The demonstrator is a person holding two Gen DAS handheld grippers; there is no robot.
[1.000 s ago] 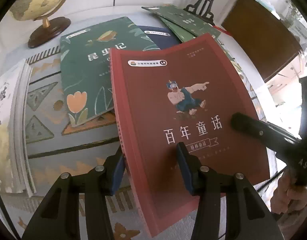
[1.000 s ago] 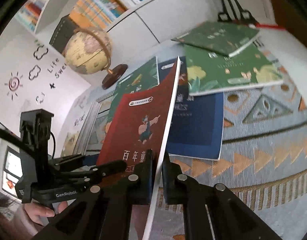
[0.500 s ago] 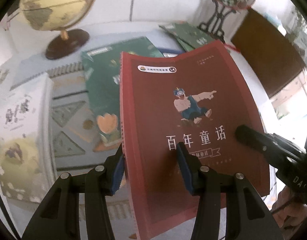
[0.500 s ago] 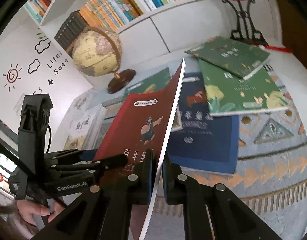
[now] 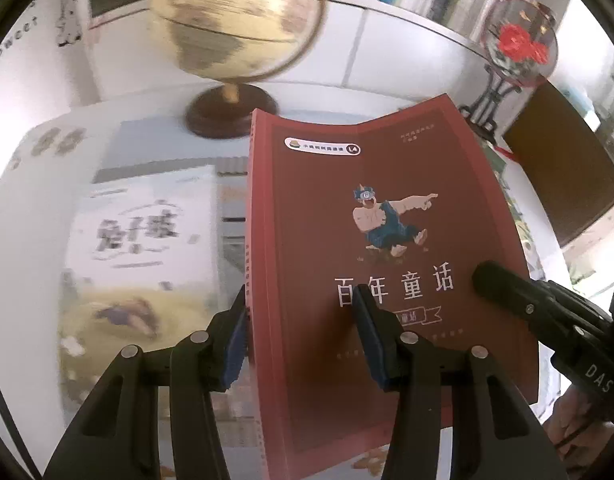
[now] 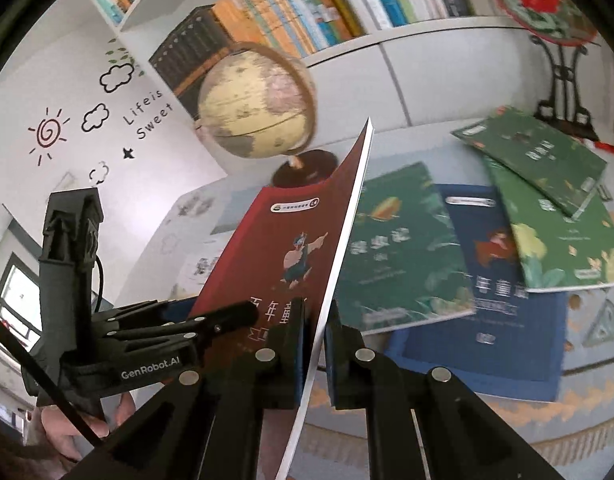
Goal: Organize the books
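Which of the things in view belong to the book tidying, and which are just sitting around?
Part of the job:
red book, held by right gripper and left gripper
white book
green books
blue book

Just lying about:
globe
round ornament on black stand
patterned cloth
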